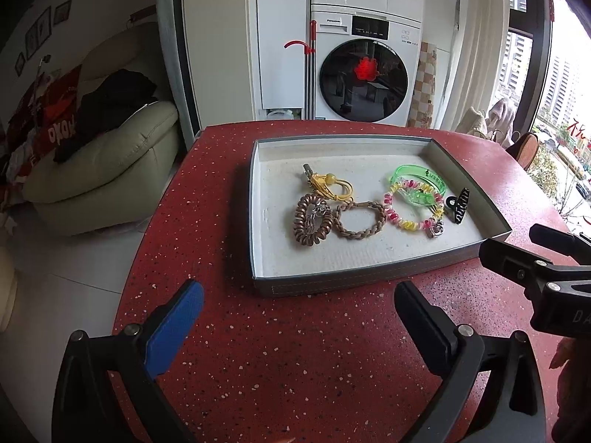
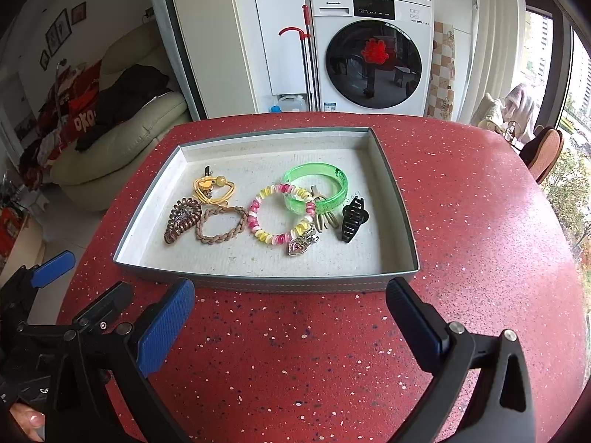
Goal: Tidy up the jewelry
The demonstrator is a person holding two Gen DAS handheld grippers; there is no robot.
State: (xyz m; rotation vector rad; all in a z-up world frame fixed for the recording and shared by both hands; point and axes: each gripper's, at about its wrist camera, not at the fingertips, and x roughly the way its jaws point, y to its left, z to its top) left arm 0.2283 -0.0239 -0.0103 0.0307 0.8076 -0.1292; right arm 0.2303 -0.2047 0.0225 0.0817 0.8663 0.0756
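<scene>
Two tongs, both wide open and empty: left tongs (image 1: 299, 317) and right tongs (image 2: 290, 308) hang above the red table (image 2: 480, 258), short of the tray's (image 2: 258, 282) near wall. We see nothing held in either.

All the jewelry lies ahead of us inside the tray. Ahead-left of the right tongs: brown coil (image 2: 183, 221), touching a braided band (image 2: 221, 227), with a yellow tie (image 2: 214, 188) just beyond them. Straight ahead: beaded bracelet (image 2: 280, 214) with a heart charm (image 2: 295, 247) at its near side. Its far edge overlaps the green bangle (image 2: 316, 188). Just right of that, a black claw clip (image 2: 352, 219); some beige loops sit between clip and bracelet, their number unclear.

Our reading: sorting has not begun in earnest, as pieces lie bunched and overlapping.

How we would take the next pick:
- Start with the claw clip. It is outermost and rigid, nearest the right tongs.
- Close across its narrow body, not the teeth.
- Lift straight up to avoid snagging the beige loops.
- Leave the bracelet and bangle until neighbours are cleared, since the charm could catch.
- Left tongs suit the coil.
</scene>
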